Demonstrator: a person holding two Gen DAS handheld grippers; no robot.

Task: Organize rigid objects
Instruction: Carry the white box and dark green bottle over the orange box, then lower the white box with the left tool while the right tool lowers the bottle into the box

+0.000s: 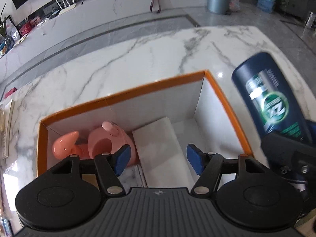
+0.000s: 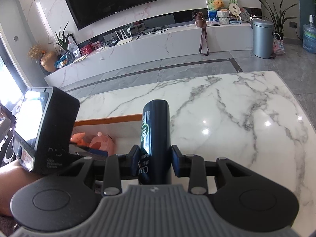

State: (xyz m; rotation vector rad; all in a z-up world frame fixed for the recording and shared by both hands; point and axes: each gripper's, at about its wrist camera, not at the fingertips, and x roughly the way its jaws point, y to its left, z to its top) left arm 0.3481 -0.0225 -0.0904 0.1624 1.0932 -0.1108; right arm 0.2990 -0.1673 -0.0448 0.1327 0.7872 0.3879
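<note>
An open box with an orange rim stands on the marble table. Inside lie a pink watering can and a white flat pack. My left gripper is open and empty, above the box's near side. My right gripper is shut on a dark blue bottle with a green label and holds it upright in the air, just right of the box. The bottle also shows in the left wrist view, beside the box's right wall. The box rim and the can show in the right wrist view.
The marble table stretches to the right and behind the box. The left gripper's black camera housing stands at the left in the right wrist view. Some flat items lie at the table's left edge. A TV bench and a grey bin stand across the floor.
</note>
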